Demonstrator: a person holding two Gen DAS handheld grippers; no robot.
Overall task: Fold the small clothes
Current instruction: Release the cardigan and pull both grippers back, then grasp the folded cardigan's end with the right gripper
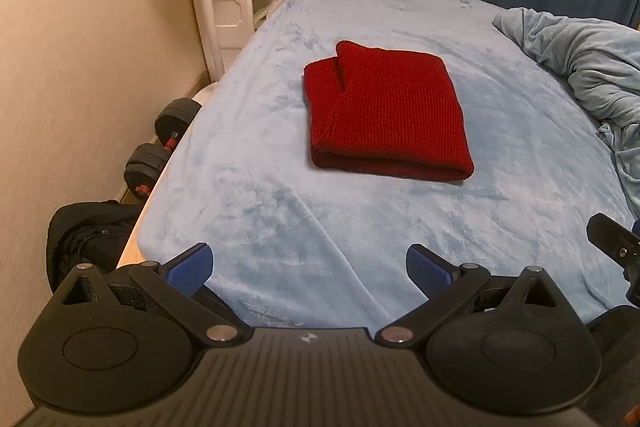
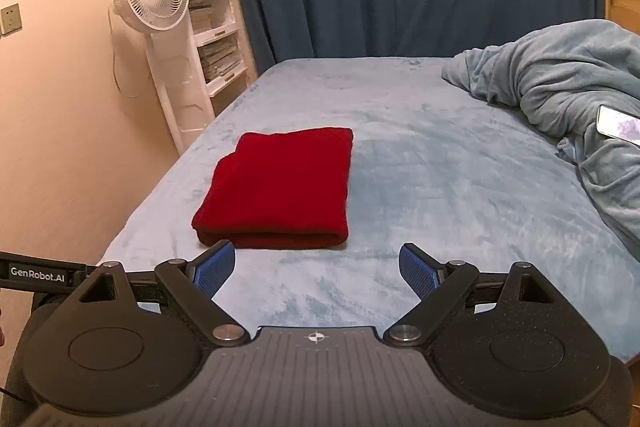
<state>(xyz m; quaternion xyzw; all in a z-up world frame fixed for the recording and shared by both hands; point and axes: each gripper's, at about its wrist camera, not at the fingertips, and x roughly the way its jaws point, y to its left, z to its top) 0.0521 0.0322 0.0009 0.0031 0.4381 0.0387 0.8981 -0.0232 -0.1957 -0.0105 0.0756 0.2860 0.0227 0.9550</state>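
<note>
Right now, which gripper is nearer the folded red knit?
Right. The right gripper hovers open, just short of the red knit's near fold; the left gripper, also open, hangs farther back.

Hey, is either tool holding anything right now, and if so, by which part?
Nothing is held. The left tool and right tool are both open and empty, short of the folded red garment lying on the bed.

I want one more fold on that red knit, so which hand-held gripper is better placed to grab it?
Probably the right hand-held gripper: the red knit lies just past its open fingertips. The left hand-held gripper, also open, sits farther back.
</note>
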